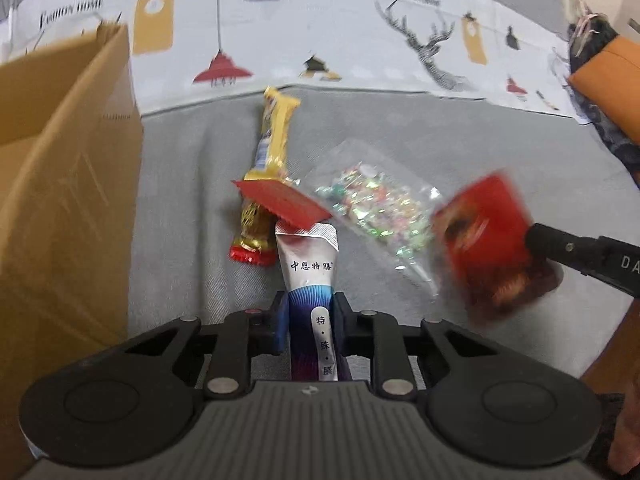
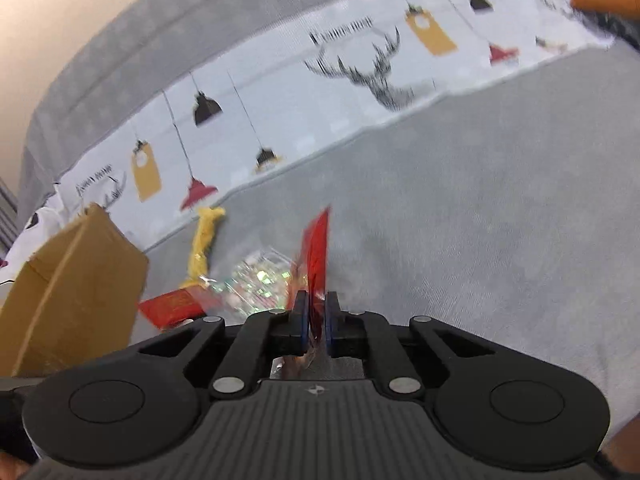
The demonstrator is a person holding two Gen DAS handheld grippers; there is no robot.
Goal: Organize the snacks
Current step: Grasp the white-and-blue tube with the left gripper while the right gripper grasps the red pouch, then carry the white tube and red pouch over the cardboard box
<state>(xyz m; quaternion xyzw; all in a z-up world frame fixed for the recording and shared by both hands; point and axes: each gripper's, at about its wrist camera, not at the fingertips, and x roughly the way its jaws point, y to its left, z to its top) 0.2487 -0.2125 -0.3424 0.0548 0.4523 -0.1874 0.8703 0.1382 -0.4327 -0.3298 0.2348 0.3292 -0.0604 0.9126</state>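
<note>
- Closest to the left wrist camera: left gripper [image 1: 308, 312], its fingers [image 1: 280, 326] closed onto the sides of one silver-and-blue pouch [image 1: 310, 276], which runs from between the pads out toward the far side.
- Pointing steeply down at the grey sofa seat [image 1: 460, 148].
- Counted on the seat: one yellow bar [image 1: 274, 136] lying lengthwise, far of the pouch; one red-and-gold candy [image 1: 252, 236] just left of the pouch top; one flat red packet [image 1: 286, 202] overlapping the pouch's far end; one clear bag of small iridescent sweets [image 1: 372, 204] to the right.
- One cardboard box [image 1: 60, 184] standing at the left edge, beside the pile.
- At the right, raised off the seat and blurred: one red snack packet [image 1: 488, 240], pinched at its edge by the right gripper [image 2: 316, 316].
- From the right wrist: fingers [image 2: 301, 316] nearly together, packet held edge-on between the pads, upright, sticking out beyond the tips; tilted moderately downward.
- Behind: printed sofa cover [image 1: 320, 36] with lamps, tags and deer.
</note>
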